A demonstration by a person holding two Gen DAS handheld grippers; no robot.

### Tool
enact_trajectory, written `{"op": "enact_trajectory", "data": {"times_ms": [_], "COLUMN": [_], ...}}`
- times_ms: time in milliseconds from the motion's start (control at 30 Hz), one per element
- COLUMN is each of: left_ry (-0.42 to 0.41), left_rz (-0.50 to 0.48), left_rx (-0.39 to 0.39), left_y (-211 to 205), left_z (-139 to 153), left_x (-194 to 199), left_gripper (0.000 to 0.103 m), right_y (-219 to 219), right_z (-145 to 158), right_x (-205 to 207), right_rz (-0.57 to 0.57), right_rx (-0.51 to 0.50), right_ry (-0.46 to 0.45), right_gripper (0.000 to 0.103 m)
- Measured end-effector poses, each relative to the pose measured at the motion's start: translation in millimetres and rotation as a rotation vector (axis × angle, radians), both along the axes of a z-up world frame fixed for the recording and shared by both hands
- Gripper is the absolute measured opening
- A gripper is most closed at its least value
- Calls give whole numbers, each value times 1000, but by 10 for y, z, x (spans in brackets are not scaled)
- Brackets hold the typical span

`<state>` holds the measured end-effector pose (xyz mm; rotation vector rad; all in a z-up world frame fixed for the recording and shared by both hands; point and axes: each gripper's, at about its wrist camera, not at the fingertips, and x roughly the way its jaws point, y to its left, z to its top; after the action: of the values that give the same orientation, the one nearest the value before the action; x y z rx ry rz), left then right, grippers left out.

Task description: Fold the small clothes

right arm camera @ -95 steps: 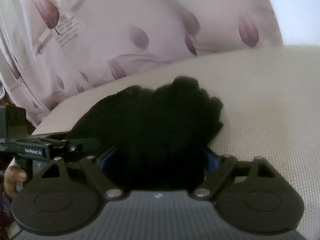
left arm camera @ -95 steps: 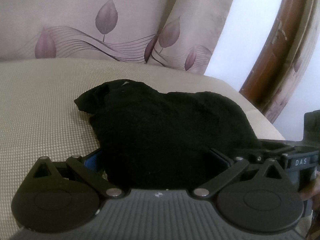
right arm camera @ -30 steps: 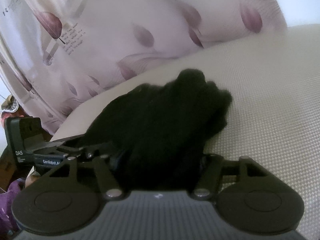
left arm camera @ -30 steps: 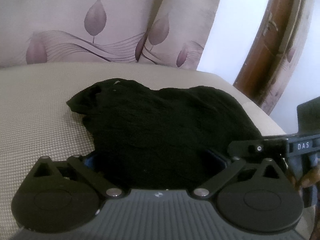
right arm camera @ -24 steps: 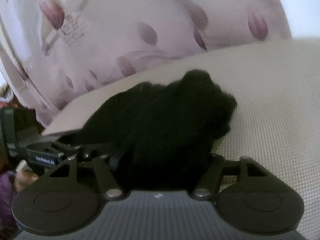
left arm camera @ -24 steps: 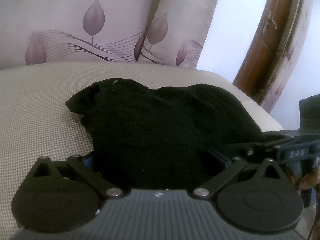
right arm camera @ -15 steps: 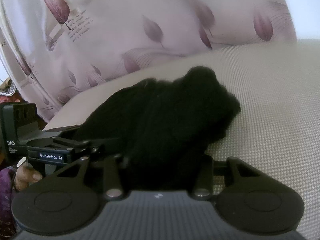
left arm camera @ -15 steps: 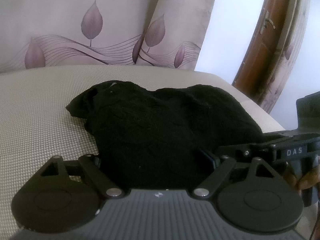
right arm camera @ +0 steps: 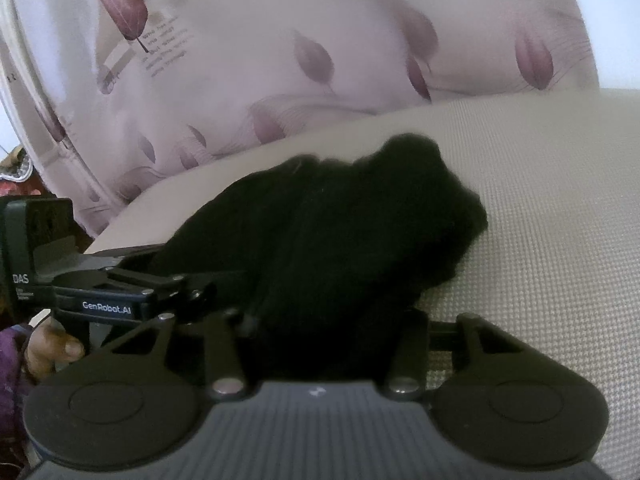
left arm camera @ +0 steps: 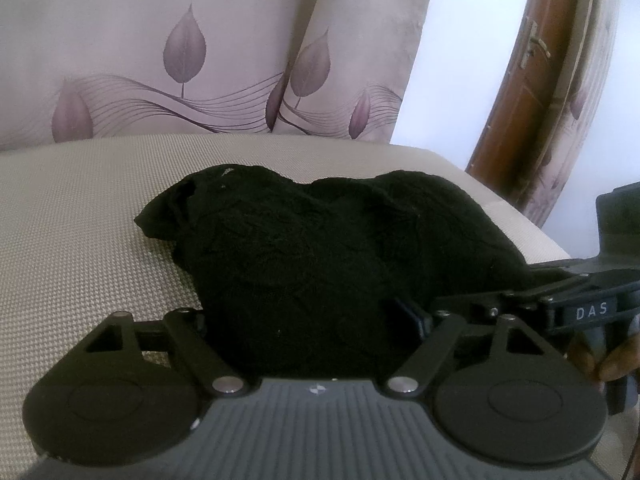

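A small black garment (left arm camera: 320,248) lies crumpled on a beige woven cushion (left arm camera: 80,240). Its near edge fills the gap between the fingers of my left gripper (left arm camera: 312,320), whose jaws have narrowed around the cloth. The same garment (right arm camera: 340,248) sits between the fingers of my right gripper (right arm camera: 324,332), whose jaws have also narrowed on it. The fingertips of both are hidden by the black cloth. The right gripper shows at the right of the left wrist view (left arm camera: 520,300); the left gripper shows at the left of the right wrist view (right arm camera: 120,284).
Leaf-patterned curtain fabric (left arm camera: 180,60) hangs behind the cushion. A brown wooden door frame (left arm camera: 516,92) stands at the right. The cushion's edge drops off near the other gripper in each view (right arm camera: 120,236).
Both grippers' jaws have closed inward on the black garment's near edge since a second ago. The garment is bunched slightly higher and nearer; both grippers sit close side by side.
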<state>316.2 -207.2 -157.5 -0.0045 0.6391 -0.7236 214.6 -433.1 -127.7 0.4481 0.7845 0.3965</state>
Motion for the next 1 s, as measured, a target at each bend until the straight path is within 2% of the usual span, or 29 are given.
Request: {"op": "enact_trajectory", "data": {"times_ms": [200,367,733,867,1000], "left_ry": [-3,-52,-43,-35,-33], "left_rz": [2,7,10,11,12], "left_rx": [1,16,11,6,6], "left_y": [5,-5,-1,0,-2], "left_z": [10,29,30,34,39], "left_x": [-7,-86,-86,-76,-75], "left_gripper": [78,66,65,65,65], "right_y": [9,-6,-51,-108,-70], "right_z": [-19,-28,-50,-86,-71], "right_x": [5,4,17,51,49], "right_rz": [1,0,-9,-11,-14], "right_rx": [0,6,33,70,53], "right_ry": [-3,-9,7,28,27], "right_gripper": [46,44,42,45,46]}}
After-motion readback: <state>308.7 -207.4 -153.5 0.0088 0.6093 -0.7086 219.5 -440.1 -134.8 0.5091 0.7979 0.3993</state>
